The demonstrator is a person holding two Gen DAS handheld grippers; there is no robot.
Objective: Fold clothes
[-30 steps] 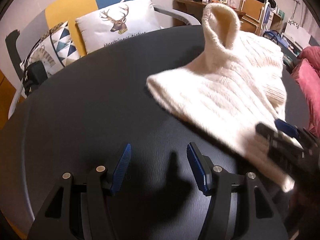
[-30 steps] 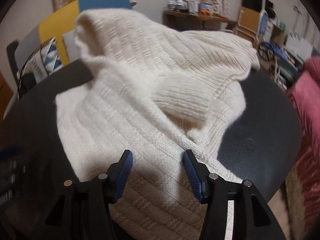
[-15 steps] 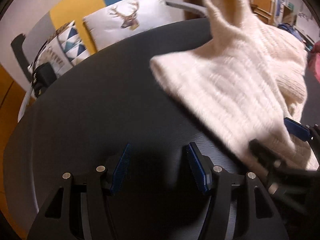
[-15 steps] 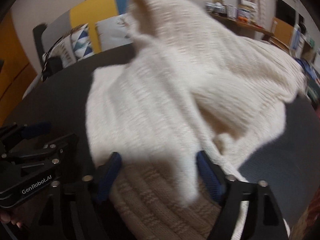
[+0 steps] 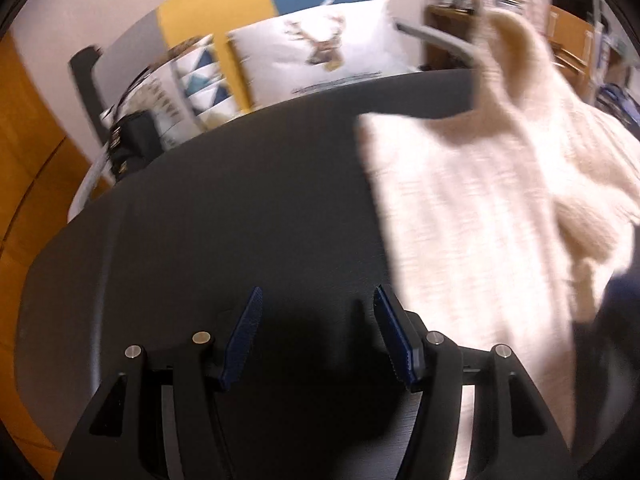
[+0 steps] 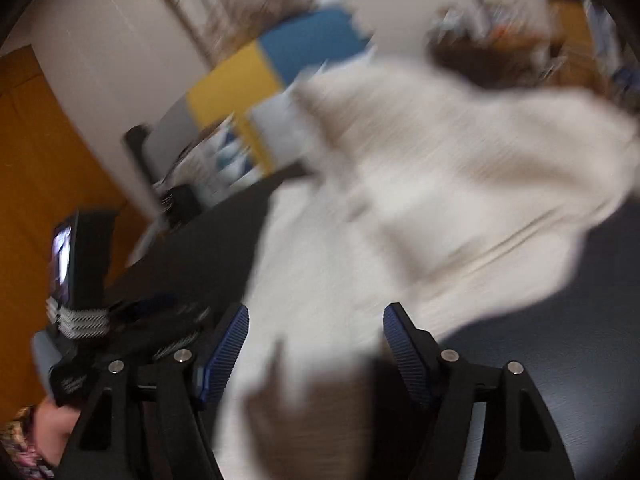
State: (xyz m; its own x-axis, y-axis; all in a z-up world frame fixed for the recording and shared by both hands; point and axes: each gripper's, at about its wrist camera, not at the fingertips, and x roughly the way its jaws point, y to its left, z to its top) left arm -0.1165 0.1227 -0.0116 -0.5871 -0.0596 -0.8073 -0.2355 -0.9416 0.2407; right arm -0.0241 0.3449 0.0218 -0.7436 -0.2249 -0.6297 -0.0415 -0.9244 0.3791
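A cream knitted sweater (image 5: 480,220) lies heaped on the right part of the round dark table (image 5: 200,220), its collar standing up at the far side. My left gripper (image 5: 317,292) is open over bare tabletop just left of the sweater's near edge, with nothing between its fingers. In the blurred right wrist view, my right gripper (image 6: 316,310) stands open over the sweater (image 6: 440,184); cloth lies between and below its blue pads (image 6: 228,344) without being pinched. The left gripper's body (image 6: 120,320) shows at the left there, held by a hand (image 6: 52,428).
Beyond the table's far edge is a sofa with a deer cushion (image 5: 320,52) and a triangle-patterned cushion (image 5: 200,76), and a black bag (image 5: 132,140). A cluttered wooden shelf (image 5: 452,20) stands at the back right. Bare table (image 6: 560,340) shows right of the sweater.
The right gripper has lifted and swung up and leftwards, and the left gripper has come into its view. The left gripper has slid along the table beside the sweater's edge, still open.
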